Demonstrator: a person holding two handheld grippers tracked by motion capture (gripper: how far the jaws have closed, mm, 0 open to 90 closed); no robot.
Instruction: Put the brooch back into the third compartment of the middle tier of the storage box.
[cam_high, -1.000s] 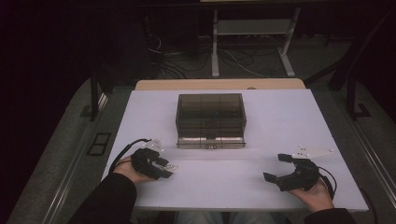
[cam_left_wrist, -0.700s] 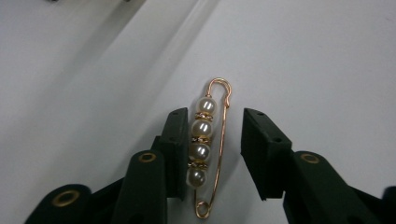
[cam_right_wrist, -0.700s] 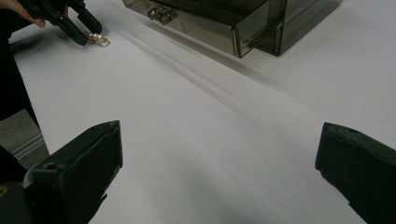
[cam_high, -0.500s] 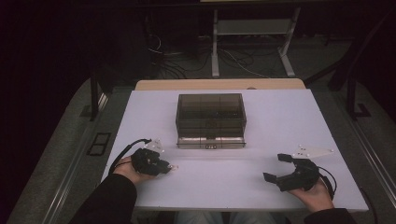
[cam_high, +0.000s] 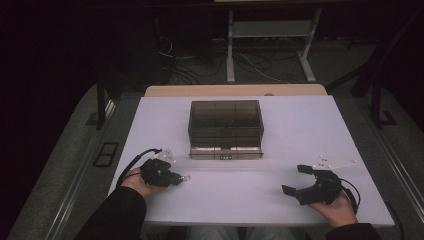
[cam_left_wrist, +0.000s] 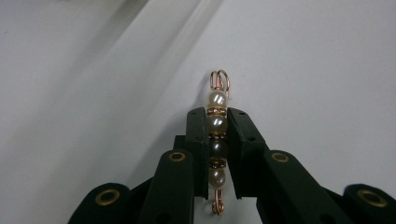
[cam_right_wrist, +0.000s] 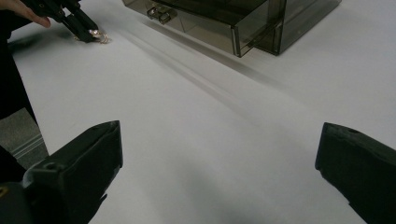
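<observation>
Pinching the pearl pin (cam_left_wrist: 217, 140) lengthwise, the left claw (cam_left_wrist: 216, 116) rests above the table (cam_left_wrist: 303, 56).

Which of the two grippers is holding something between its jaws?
The left gripper: its jaws are closed on a pearl bead pin. The right gripper has its jaws spread wide with nothing between them.

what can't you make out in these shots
- Pearl pin in the left claw: left gripper view, its lower end is cut off by the bottom edge.
- Smoked box contents: high view, dark walls hide them.
- Right claw: right gripper view, jaw bases cut off by the edges.
</observation>
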